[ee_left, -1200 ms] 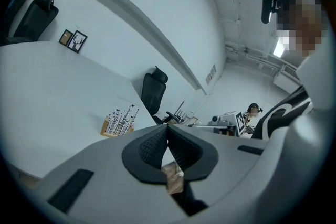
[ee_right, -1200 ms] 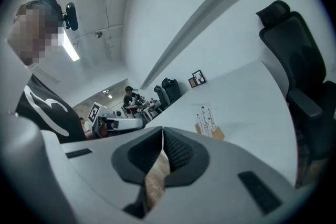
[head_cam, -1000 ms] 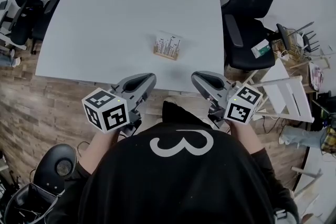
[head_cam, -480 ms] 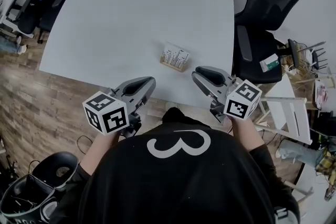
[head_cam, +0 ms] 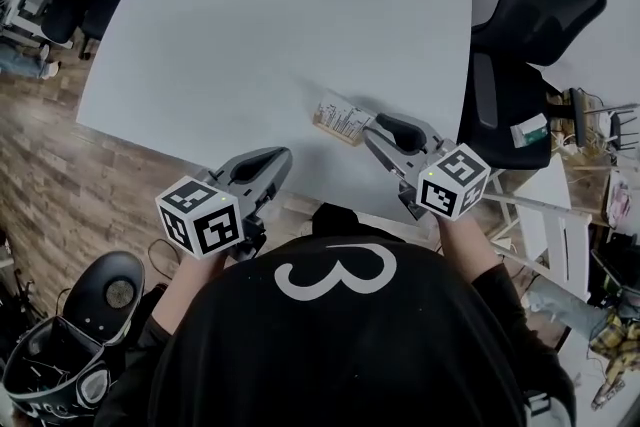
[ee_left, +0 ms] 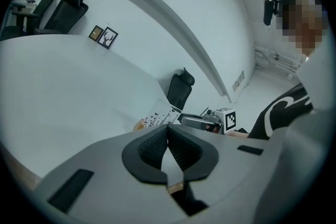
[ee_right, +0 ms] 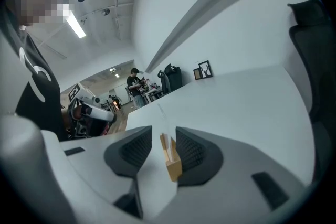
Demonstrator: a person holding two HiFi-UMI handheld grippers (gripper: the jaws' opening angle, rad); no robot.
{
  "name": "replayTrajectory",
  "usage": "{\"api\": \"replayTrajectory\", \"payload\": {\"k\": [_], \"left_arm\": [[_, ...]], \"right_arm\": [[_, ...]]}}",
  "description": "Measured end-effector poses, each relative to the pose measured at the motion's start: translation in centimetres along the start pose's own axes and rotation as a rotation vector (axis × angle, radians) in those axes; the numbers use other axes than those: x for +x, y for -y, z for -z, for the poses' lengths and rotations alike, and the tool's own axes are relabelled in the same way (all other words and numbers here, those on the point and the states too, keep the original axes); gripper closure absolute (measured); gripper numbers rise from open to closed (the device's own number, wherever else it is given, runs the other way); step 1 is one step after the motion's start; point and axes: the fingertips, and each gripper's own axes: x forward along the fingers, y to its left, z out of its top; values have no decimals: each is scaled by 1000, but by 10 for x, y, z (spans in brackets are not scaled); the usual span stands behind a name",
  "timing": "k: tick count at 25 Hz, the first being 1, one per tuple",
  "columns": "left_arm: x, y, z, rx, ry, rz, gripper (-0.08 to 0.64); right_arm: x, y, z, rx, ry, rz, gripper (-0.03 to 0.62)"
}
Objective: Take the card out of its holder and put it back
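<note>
Holding the right gripper [head_cam: 376,131] low over the near part of the white table [head_cam: 280,15], nose just beside the wooden holder [head_cam: 333,125] and the card [head_cam: 346,113] standing upright in its slot. Shows, in the right gripper view, jaws spread wide, just now opening, with the holder [ee_right: 172,164] seen end-on in the gap between the pads [ee_right: 137,150], nearer the pad at that view's right, pressed by neither. Grips nothing there. Holds the left gripper [head_cam: 278,158] further back at the table's near edge, apart from the holder. Shows, in the left gripper view, jaws closed against each other at the tips with nothing between them. Beyond them, the card [ee_left: 157,119], its face printed with dark marks, and the right gripper [ee_left: 184,119] just beside it. Black office chair [head_cam: 530,5] at the table's far right side.
</note>
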Motion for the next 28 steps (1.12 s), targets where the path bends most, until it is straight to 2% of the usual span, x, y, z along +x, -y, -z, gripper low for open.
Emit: {"api": "replayTrajectory", "payload": {"k": [10, 15, 19, 28], "left_arm": [[5, -11, 0, -22, -11, -36, 546], [6, -13, 2, -23, -15, -47, 546], [7, -15, 3, -31, -14, -57, 546], [10, -20, 8, -20, -32, -92, 546]], "right_arm": [[25, 7, 4, 4, 12, -44, 467], [30, 5, 2, -7, 27, -59, 503], [32, 2, 1, -31, 35, -69, 537], [32, -1, 1, -107, 31, -74, 564]]}}
